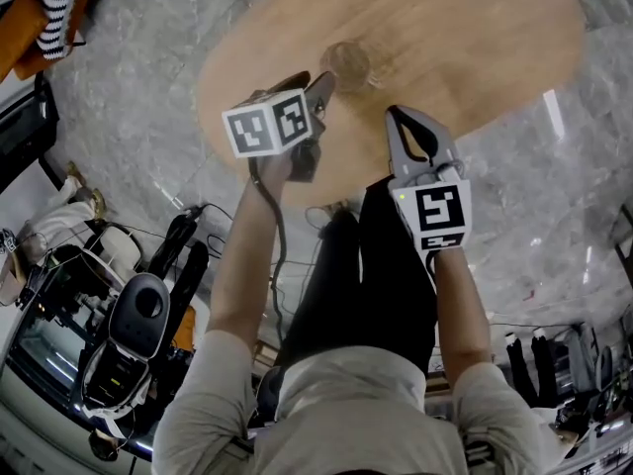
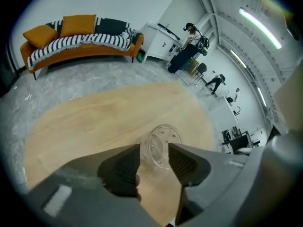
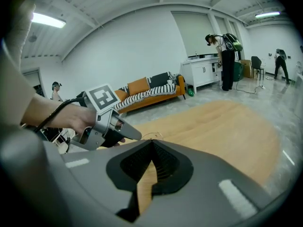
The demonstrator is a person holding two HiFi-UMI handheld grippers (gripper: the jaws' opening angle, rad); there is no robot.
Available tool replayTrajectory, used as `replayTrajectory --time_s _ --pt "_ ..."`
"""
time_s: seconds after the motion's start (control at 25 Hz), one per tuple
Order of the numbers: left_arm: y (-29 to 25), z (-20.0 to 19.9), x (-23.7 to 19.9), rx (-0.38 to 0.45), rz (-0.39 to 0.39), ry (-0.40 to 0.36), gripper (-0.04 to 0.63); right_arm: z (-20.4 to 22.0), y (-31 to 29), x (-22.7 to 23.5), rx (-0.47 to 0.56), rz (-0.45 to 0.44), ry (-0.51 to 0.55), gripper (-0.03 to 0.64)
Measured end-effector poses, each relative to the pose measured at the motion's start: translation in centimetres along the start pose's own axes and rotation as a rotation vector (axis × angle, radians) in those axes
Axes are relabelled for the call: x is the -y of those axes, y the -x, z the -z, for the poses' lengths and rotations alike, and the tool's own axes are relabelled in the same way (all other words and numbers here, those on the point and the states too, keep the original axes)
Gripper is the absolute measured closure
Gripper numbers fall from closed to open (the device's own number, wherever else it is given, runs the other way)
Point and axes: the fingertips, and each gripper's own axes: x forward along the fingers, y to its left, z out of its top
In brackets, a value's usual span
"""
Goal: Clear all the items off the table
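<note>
Clear cup [image 1: 348,64] on wooden table [image 1: 475,28].

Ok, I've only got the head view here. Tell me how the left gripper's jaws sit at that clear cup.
Observer: In the left gripper view, the left gripper has its jaws apart. The clear cup shows in the gap at their tips and does not look clamped.
Operator: Now check the right one.
Observer: The right gripper is shut in its own view, tips meeting, with nothing between them.
Operator: Give me the surroundings past the table.
Observer: Beyond the far end of the table, a person stands beside a white counter.
</note>
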Motion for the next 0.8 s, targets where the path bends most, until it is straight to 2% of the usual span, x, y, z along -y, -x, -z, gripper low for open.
replayTrajectory --time_s 0.16,0.32,0.56,0.6,0.72,0.8 --pt "-1.7 -0.8 -0.8 -0.075 -0.038 -0.042 0.391 0.0 0.4 1.0 -0.004 0.016 -0.014 0.611" --pt "-3.2 0.3 -1.4 -0.168 -0.073 -0.081 0.391 0.1 1.1 1.3 -0.012 0.019 -0.02 0.611" --pt "-5.2 0.4 -2.3 -0.227 -0.144 -0.171 0.396 0.4 0.9 1.6 -0.025 0.013 -0.026 0.611" --pt "-5.5 0.4 -2.4 -0.247 -0.146 -0.187 0.408 0.4 0.8 1.6 -0.025 0.013 -0.026 0.611" --pt "-5.7 0.4 -2.5 -0.28 -0.172 -0.25 0.529 0.5 0.7 1.5 -0.027 0.014 -0.021 0.611" --pt "-5.5 0.9 -2.6 -0.297 -0.198 -0.324 0.549 0.7 0.9 1.5 -0.029 0.013 -0.017 0.611"
